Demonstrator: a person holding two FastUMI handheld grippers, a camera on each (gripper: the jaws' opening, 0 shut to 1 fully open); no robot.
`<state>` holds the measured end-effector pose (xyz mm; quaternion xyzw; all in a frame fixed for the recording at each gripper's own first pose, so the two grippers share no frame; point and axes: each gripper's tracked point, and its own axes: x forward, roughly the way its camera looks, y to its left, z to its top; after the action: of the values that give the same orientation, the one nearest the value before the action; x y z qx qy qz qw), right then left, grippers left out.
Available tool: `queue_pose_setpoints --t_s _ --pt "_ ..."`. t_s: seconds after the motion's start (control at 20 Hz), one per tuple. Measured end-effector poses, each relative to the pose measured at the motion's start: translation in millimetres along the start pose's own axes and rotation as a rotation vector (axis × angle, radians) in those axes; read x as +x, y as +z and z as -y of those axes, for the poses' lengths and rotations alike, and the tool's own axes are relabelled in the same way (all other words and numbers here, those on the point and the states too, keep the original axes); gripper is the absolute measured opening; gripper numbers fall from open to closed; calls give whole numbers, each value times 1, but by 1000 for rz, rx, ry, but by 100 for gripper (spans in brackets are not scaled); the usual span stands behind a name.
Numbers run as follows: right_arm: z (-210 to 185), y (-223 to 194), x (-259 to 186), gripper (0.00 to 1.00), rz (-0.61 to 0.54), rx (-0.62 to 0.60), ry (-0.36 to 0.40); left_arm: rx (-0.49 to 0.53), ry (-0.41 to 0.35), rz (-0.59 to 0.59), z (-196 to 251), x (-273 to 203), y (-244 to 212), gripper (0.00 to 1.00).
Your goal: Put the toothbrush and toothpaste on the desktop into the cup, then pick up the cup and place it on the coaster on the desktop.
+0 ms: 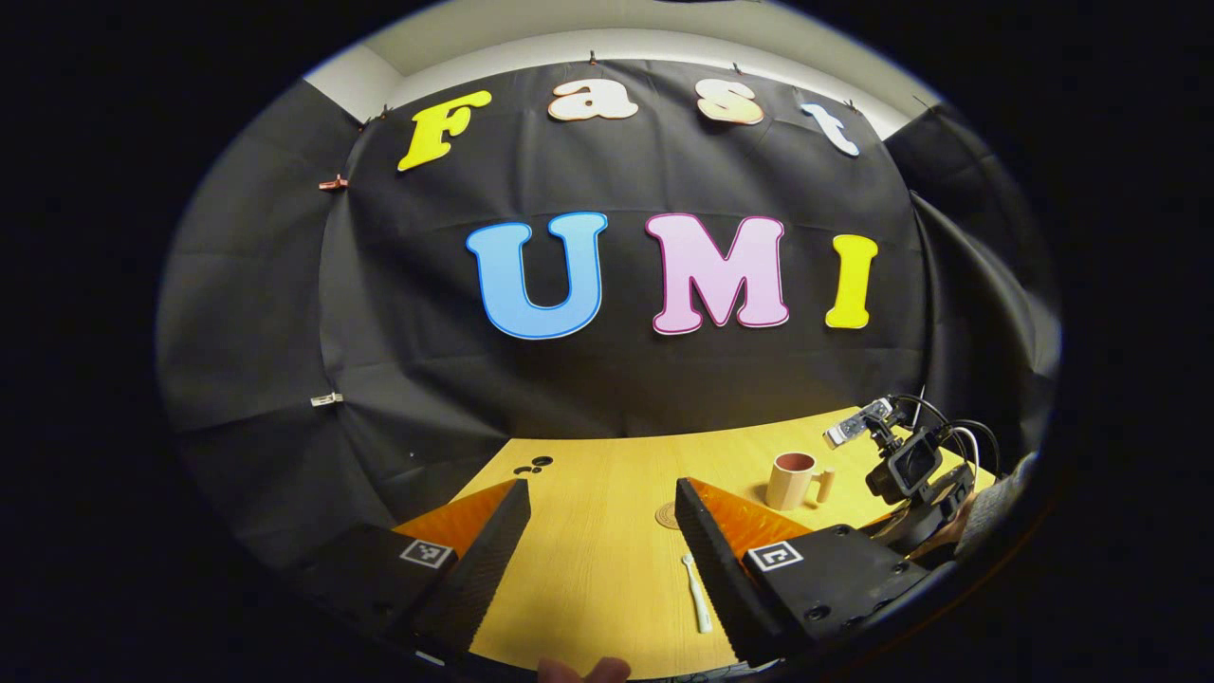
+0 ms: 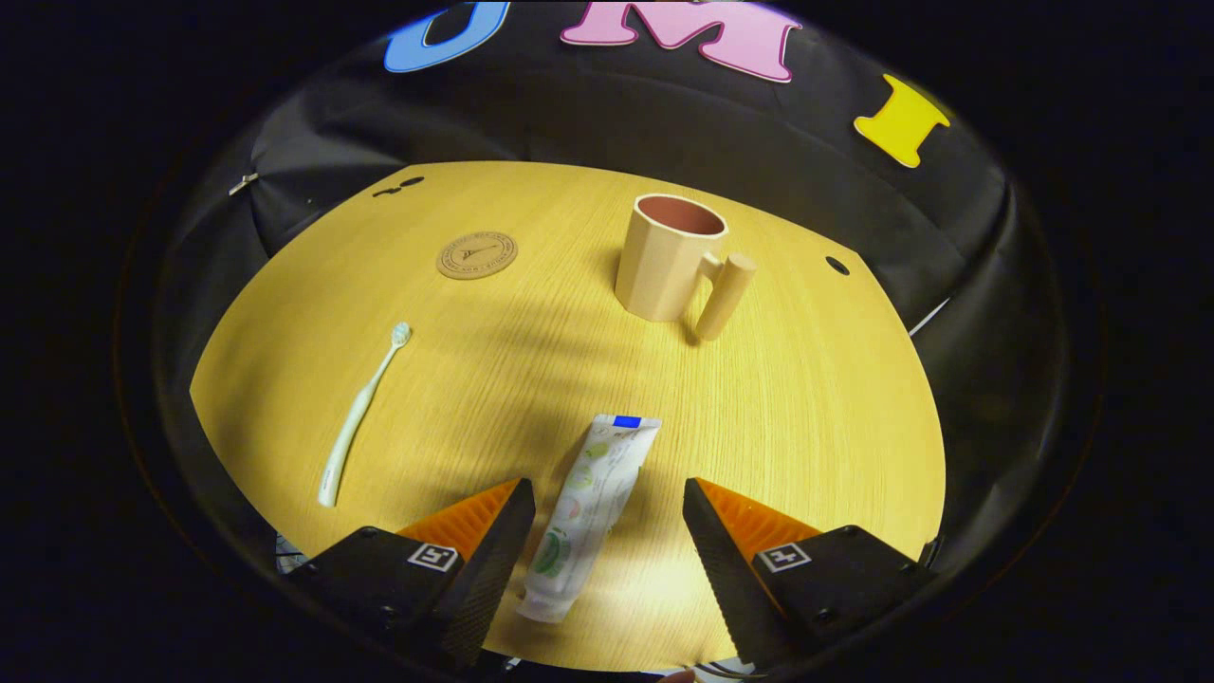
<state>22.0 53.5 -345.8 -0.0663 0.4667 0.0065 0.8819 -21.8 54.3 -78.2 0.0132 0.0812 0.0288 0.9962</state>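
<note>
1. On the light yellow wood-grain desktop [image 2: 806, 408], in the right gripper view, an upright beige faceted cup [image 2: 667, 258] with a pinkish-brown interior stands toward the far side; its cylindrical peg handle points to the view's right.
2. Same view: a round tan cork coaster [image 2: 477, 255] with a printed emblem lies flat to the left of the cup, well apart from it.
3. Same view: a slim white toothbrush [image 2: 361, 414] with a pale green bristle head lies flat on the left part of the desktop, head pointing toward the coaster, not touching it.
4. Same view: a white toothpaste tube [image 2: 588, 512] with green markings and a blue-striped crimped end lies flat, its cap end toward the camera and its crimped end pointing toward the cup.
5. The right gripper [image 2: 607, 531] has its tongs apart, one on either side of the tube's lower half; neither tong touches the tube as far as can be told.
6. In the left gripper view, the left gripper [image 1: 602, 531] has its tongs apart with nothing between them but bare desktop.
7. Same view: the toothbrush [image 1: 697, 593] lies just beside the inner edge of the tong on the view's right; the coaster [image 1: 669, 515] is partly hidden behind that tong's tip.
8. Same view: the cup [image 1: 792, 480] stands farther off to the right, and the right gripper [image 1: 854, 429] with its camera body and cables hangs beyond it at the desktop's edge.
</note>
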Motion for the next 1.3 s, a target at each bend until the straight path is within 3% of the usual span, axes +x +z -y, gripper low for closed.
queue_pose_setpoints --t_s 0.2,0.35,0.4,0.45,0.6,0.65,0.9,1.3 --pt "0 -3 14 88 -55 6 -21 -11 4 -18 -5 5 -7 97" --pt "-6 -10 21 72 -119 37 -15 -23 -3 -45 -3 12 -21 97" --pt "-4 -10 23 63 -130 42 -22 -26 -9 -55 0 14 -23 92" --pt "-5 -11 21 54 -138 40 -25 -27 -17 -70 3 17 -28 97" --pt "5 -13 24 43 -149 50 -39 -19 -49 -147 19 30 -52 97" --pt "11 -16 25 24 -159 56 -52 -14 -60 -179 25 36 -62 97" --pt "10 -15 25 17 -153 152 58 -50 -121 -355 63 68 -123 97" --pt "13 -9 17 17 -53 195 131 -119 -133 -611 98 99 -209 98"
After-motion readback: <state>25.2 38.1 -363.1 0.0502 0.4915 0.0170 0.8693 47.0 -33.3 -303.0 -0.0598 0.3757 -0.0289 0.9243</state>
